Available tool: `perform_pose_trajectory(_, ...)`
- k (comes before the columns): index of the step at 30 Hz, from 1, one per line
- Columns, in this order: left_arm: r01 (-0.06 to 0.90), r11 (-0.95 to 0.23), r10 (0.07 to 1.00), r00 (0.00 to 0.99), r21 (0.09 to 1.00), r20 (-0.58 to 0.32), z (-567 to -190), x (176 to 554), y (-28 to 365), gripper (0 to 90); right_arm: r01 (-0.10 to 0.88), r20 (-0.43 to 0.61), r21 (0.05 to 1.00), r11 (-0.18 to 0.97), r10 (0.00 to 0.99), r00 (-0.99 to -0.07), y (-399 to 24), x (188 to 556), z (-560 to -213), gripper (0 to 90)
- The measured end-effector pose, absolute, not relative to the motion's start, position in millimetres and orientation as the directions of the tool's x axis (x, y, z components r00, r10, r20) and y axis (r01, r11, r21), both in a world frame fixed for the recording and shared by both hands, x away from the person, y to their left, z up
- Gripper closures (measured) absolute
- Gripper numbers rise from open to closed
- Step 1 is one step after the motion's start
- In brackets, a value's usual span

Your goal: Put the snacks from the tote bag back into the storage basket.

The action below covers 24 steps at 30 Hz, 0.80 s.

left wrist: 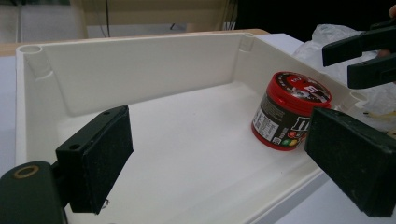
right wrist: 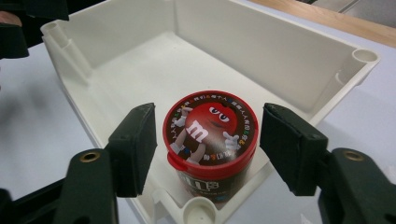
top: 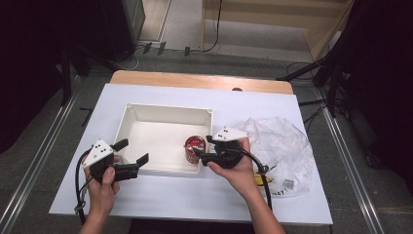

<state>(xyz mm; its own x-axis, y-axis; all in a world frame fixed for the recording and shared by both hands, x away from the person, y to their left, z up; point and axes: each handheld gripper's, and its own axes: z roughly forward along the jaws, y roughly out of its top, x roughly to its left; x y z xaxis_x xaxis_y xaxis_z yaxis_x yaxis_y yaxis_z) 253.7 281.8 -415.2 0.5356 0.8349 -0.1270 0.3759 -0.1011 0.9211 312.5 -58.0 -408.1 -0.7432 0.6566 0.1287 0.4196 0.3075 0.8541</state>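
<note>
A small can with a red cartoon lid (top: 195, 147) stands upright in the near right corner of a white plastic tray (top: 165, 107). My right gripper (top: 203, 148) reaches over that corner, and its pads flank the can (right wrist: 210, 128) with a thin gap on each side, so this gripper (right wrist: 209, 149) is open. At the tray's near left edge my left gripper (top: 134, 151) is open with nothing between its pads. In the left gripper view, the left gripper (left wrist: 224, 161) looks across the tray floor (left wrist: 187, 154) to the can (left wrist: 287, 114) and the right gripper (left wrist: 362, 58).
A crumpled clear plastic bag (top: 280, 146) lies on the white tabletop right of the tray, with something yellow (top: 255, 178) under its near edge. A strip of wooden table edge (top: 199, 80) runs behind. Dark stands and cables surround the table.
</note>
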Motion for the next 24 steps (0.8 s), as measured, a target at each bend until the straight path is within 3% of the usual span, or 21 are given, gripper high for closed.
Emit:
perform_pose_trajectory(8, 0.378, -0.099, 0.835, 0.535, 0.921, -0.129, -416, 254, 282, 8.2, 0.418, 0.140, 0.871, 0.259, 0.684, -0.716, -74, 311, -407, 34.0)
perform_pose_trajectory(18, 0.376, -0.107, 0.835, 0.537, 0.920, -0.122, -417, 253, 279, 8.2, 0.430, 0.154, 0.881, 0.199, 0.739, -0.656, -102, 309, -407, 18.8)
perform_pose_trajectory(24, 0.376, -0.106, 0.834, 0.538, 0.920, -0.124, -417, 253, 279, 8.2, 0.431, 0.153, 0.883, 0.185, 0.755, -0.638, -119, 307, -405, 16.5)
